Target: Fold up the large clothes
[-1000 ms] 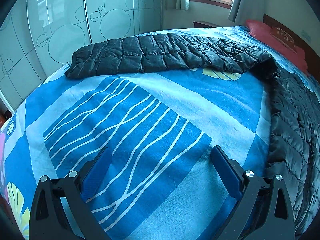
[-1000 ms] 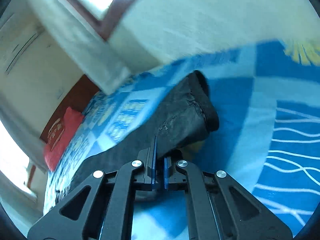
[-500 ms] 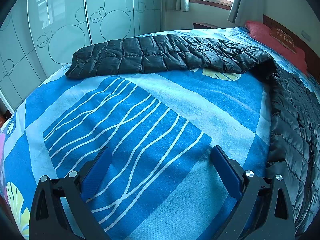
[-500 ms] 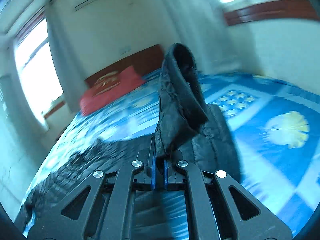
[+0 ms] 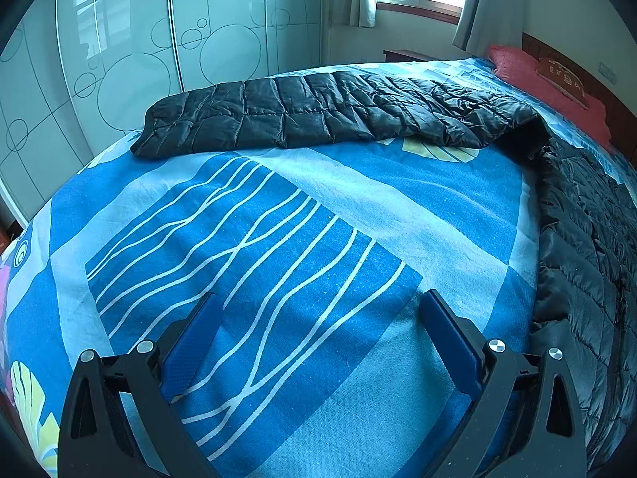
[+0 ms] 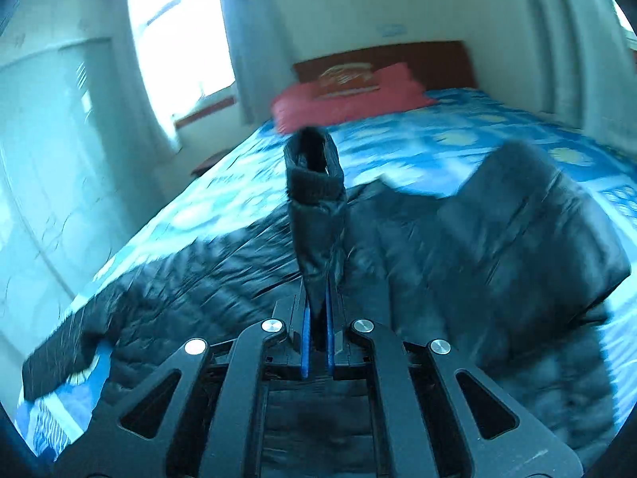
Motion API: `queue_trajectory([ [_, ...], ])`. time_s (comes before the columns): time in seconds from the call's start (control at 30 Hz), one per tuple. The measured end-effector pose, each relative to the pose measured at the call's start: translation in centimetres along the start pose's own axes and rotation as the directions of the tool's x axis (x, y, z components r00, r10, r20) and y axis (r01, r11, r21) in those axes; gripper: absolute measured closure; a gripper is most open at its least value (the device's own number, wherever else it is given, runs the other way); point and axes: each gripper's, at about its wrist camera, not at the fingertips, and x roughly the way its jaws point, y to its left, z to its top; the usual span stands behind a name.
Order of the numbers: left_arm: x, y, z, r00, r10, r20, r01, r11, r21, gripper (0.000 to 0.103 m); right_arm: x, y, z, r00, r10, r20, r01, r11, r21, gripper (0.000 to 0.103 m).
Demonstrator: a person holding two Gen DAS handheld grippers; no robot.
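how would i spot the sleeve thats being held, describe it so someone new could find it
Start at the bed with the blue patterned sheet, where a black quilted jacket lies spread. One sleeve stands up from it, pinched in the shut right gripper. Unlike the flat jacket, it rises upright and ends in a ribbed knit cuff.

The left gripper (image 5: 318, 328), a black two-finger frame with flat blue pads (image 5: 450, 348), points steeply downward with its jaws spread wide, one finger at the near left and one at the near right, nothing between them. The right gripper (image 6: 316, 310), the same black frame with blue pads (image 6: 305, 342), points on a shallower downward slant with its jaws drawn almost together, pinching the end of a black quilted sleeve with a knitted cuff (image 6: 314, 199), which stands up and away from the fingertips. No hand or arm is in view.
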Motion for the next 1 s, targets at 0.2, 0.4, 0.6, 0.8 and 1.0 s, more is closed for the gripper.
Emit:
queue_trajectory([
  [0.2, -0.1, 0.0, -0.2, 1.0, -0.001, 0.006, 0.001, 1.0, -0.001, 0.004, 4.4, 3.7, -2.1, 0.993, 0.012, -0.117, -0.02, 0.998, -0.065, 0.097],
  [0.4, -0.1, 0.0, -0.1, 1.0, 0.002, 0.01, -0.002, 1.0, 0.001, 0.004, 8.6, 5.5, -3.2, 0.962, -0.003, -0.274, -0.025, 0.995, -0.101, 0.092],
  [0.6, -0.1, 0.0, -0.2, 1.0, 0.0, 0.01, 0.0, 1.0, 0.0, 0.004, 5.4, 5.5, -2.1, 0.956, 0.123, -0.265, -0.149, 0.985, -0.082, 0.031],
  [0.8, -0.1, 0.0, -0.2, 1.0, 0.003, 0.01, -0.003, 1.0, 0.002, 0.004, -2.0, -1.8, 0.6, 0.986, 0.133, -0.101, -0.139, 0.989, -0.055, 0.026],
  [1.0, -0.1, -0.1, -0.2, 1.0, 0.003, 0.01, -0.003, 1.0, 0.002, 0.004, -3.4, -18.5, 3.9, 0.984, -0.159, -0.083, 0.169, 0.975, 0.145, 0.078],
])
